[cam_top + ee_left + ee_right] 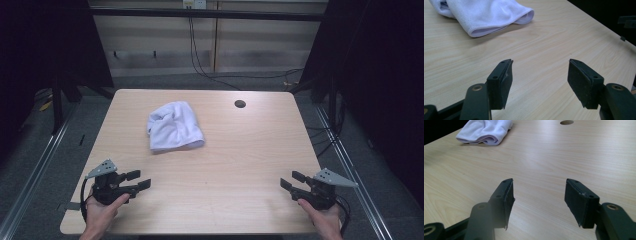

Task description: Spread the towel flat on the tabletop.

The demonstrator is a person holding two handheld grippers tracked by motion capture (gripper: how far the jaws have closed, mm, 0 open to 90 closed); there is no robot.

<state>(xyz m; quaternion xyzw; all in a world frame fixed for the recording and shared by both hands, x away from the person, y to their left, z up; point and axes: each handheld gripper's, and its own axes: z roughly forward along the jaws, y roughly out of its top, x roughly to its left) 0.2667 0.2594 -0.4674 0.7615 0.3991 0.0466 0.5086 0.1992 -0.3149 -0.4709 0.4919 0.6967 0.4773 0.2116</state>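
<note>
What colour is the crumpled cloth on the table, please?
White; the cloth shows best in the left gripper view.

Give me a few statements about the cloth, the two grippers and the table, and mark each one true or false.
1. The white cloth lies crumpled on the table. True.
2. The left gripper is shut on the cloth. False: its jaws stand open and empty, apart from the cloth, near the table's front edge.
3. The right gripper is open. True.
4. The hole in the table sits by the front edge between the hands. False: it is near the far edge, to the right of the cloth.
5. The cloth lies nearer the left gripper than the right one. True.
</note>
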